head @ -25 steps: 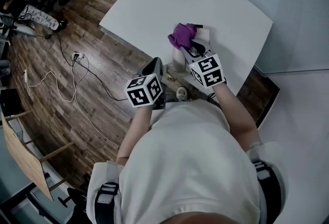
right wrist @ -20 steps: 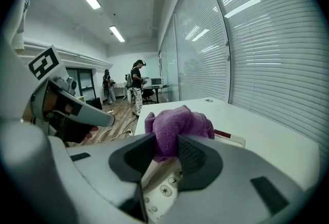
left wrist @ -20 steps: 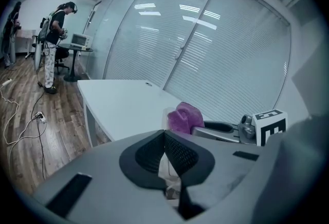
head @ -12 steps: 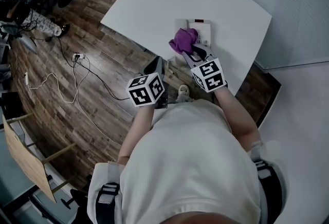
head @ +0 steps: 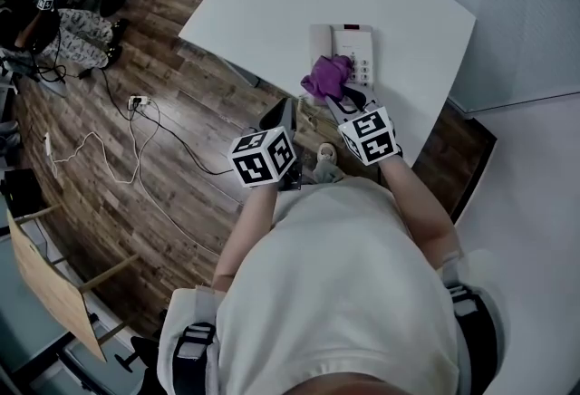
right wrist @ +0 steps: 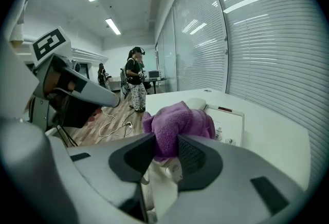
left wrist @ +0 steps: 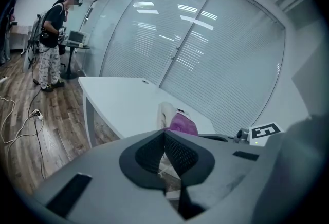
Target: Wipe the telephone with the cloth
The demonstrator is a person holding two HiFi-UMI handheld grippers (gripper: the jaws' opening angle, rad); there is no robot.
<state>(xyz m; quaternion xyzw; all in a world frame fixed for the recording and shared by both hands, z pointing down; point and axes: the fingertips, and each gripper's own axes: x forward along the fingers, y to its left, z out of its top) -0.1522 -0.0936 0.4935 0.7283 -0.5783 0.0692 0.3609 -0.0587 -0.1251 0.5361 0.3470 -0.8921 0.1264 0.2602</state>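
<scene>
Right gripper (right wrist: 167,142): fingers pinching a bunched purple cloth (right wrist: 180,121), which sits over the near end of the white telephone (head: 352,47); contact between cloth and telephone cannot be made out. The telephone lies flat on the white worktop (head: 263,4), close to its near edge, keypad uncovered. Left gripper (left wrist: 164,138): fingers pressed together with nothing between them, held just short of the worktop's near edge above the wooden floor (head: 136,167), beside the right gripper and apart from cloth and telephone
</scene>
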